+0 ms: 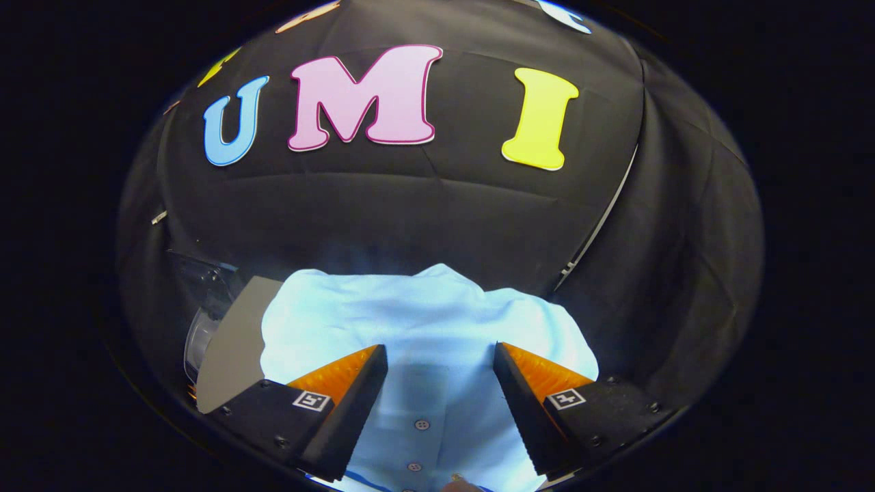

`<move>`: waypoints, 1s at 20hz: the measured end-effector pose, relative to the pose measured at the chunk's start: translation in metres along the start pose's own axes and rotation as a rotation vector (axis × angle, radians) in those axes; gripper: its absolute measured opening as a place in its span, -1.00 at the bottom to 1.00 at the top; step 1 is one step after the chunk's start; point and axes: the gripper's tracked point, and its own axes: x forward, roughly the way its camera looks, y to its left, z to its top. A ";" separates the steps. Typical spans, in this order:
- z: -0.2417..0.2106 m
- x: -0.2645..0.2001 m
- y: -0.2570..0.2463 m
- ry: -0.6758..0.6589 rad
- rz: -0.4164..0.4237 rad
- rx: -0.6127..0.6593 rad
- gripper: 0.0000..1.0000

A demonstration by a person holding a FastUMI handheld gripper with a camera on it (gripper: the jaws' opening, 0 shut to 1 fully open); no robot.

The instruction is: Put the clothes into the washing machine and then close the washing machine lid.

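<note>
Tool (441, 355) spread, apparently over one shirt (424, 321)

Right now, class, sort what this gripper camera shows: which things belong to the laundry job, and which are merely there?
Belongs to the job:
- pale blue buttoned shirt, spread under and beyond the fingers
- gripper, fingers apart over the shirt, gripping nothing

Merely there:
- flat grey panel, left of the shirt; what it belongs to is unclear
- black cloth booth wall, behind everything
</note>
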 end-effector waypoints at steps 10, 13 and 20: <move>-0.005 0.008 0.009 0.083 0.059 0.036 0.60; -0.006 0.007 0.015 0.082 0.070 0.002 -0.43; 0.009 -0.022 0.020 -0.009 0.065 0.023 -0.85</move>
